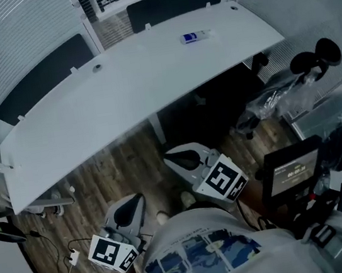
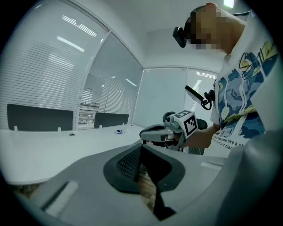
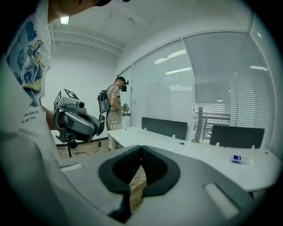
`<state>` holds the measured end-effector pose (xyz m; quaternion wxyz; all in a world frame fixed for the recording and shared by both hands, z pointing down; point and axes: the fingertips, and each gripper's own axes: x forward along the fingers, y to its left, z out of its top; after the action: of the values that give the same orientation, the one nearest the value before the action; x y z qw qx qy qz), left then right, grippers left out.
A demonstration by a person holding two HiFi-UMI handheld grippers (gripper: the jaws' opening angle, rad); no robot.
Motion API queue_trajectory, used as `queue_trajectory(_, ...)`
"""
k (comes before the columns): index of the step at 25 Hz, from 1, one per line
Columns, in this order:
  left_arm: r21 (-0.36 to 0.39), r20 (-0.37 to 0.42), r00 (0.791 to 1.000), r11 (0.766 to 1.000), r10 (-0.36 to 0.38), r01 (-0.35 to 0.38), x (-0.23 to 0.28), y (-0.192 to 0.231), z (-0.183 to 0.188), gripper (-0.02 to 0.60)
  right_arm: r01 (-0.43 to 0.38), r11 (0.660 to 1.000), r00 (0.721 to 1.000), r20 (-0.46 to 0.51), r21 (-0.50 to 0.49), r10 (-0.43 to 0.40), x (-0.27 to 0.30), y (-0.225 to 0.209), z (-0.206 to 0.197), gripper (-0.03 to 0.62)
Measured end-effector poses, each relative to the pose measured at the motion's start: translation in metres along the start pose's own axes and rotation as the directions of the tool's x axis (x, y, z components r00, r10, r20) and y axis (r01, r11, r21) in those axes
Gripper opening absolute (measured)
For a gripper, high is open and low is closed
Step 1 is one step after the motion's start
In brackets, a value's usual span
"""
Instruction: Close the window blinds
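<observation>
Head view, person standing before a curved white desk (image 1: 150, 85). Left gripper (image 1: 132, 203) at 7 o'clock and right gripper (image 1: 176, 159) at 6 o'clock, held low near the torso, both aimed toward 12 o'clock. Jaws of each pressed together at the tips and empty (only wood floor showing through the slot behind the pads), as read on the left gripper (image 2: 141, 150) and right gripper (image 3: 141, 152) in their own views.

Window blinds (image 1: 9, 36) at 10 to 11 o'clock, hung against the glass wall beyond the desk, with dark partition screens (image 1: 41, 79) standing along the desk's far edge in front of them; well apart from both grippers. Same blinds (image 3: 230, 84) at 1 to 2 o'clock in the right gripper view. Slats horizontal. Between the two screens, at 12 o'clock, shelving visible through the glass: that stretch judged open or raised, which of the two not clear.

Handling, judged only: slats thin, light, springy and easily kinked, so not to be pinched directly. Better taken by a tilt wand or pull cord at a panel's edge, slim, smooth and prone to slipping, hence jaws to be opened first and shut squarely across it. No wand or cord made out in any view.
</observation>
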<state>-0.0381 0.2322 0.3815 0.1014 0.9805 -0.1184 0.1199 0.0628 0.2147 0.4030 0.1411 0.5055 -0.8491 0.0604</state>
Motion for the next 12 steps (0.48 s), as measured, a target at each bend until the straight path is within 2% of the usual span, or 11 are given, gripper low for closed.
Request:
queue_trajectory(4, -0.025, -0.015, 1.0, 1.0, -0.007, 0.007, -0.004, -0.001, -0.007, 0.002, -0.002, 1.0, 1.0, -0.006, 0.005, 0.002, 0.001, 0.009, -0.002, 0.003)
queue_trajectory(12, -0.024, -0.001, 0.999, 0.999, -0.037, 0.037, -0.02, 0.009, -0.006, 0.002, 0.015, 1.0, 1.0, -0.022, -0.003, -0.015, 0.01, 0.026, 0.004, 0.003)
